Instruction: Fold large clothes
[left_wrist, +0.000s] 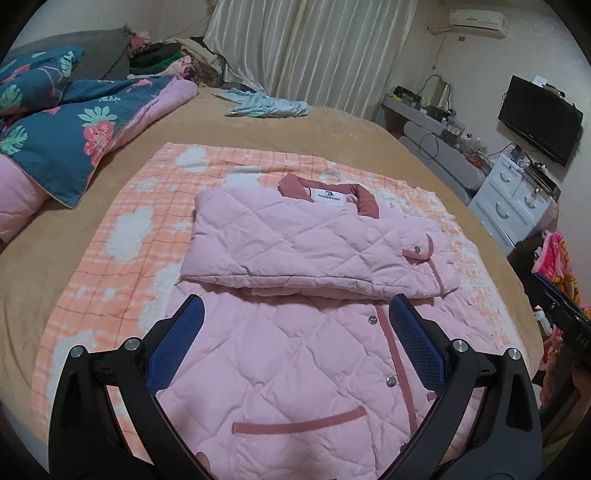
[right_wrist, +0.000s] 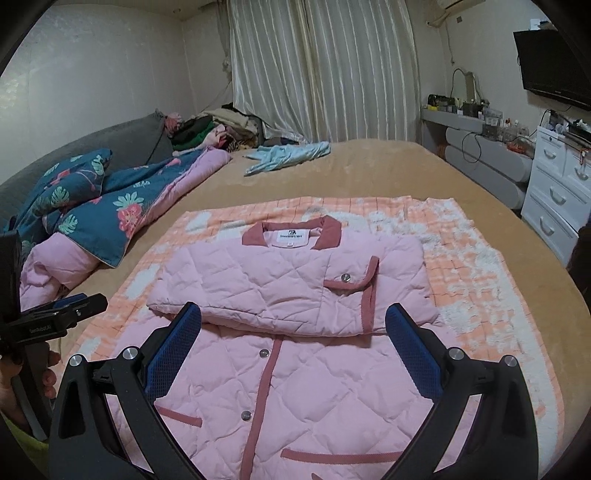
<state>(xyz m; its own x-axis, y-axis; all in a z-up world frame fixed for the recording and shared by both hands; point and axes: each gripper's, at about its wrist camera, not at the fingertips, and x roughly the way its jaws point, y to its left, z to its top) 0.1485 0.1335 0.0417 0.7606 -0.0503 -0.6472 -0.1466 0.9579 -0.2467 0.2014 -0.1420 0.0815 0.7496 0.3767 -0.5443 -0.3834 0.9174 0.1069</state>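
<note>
We hold both tongs — left (left_wrist: 295, 321), right (right_wrist: 291, 328) — spread and empty over the jacket (left_wrist: 295, 350), sleeves folded in; next, we judge, grip the hem below and fold it forward.

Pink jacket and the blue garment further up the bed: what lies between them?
Orange checked blanket, then bare tan bedsheet, up to the blue garment; the jacket lies on that blanket. Right wrist view.

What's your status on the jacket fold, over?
Left claw open, right claw open, both empty above the hem half. Pink quilted jacket on checked blanket, sleeves folded across the chest. Nothing in the way.
</note>
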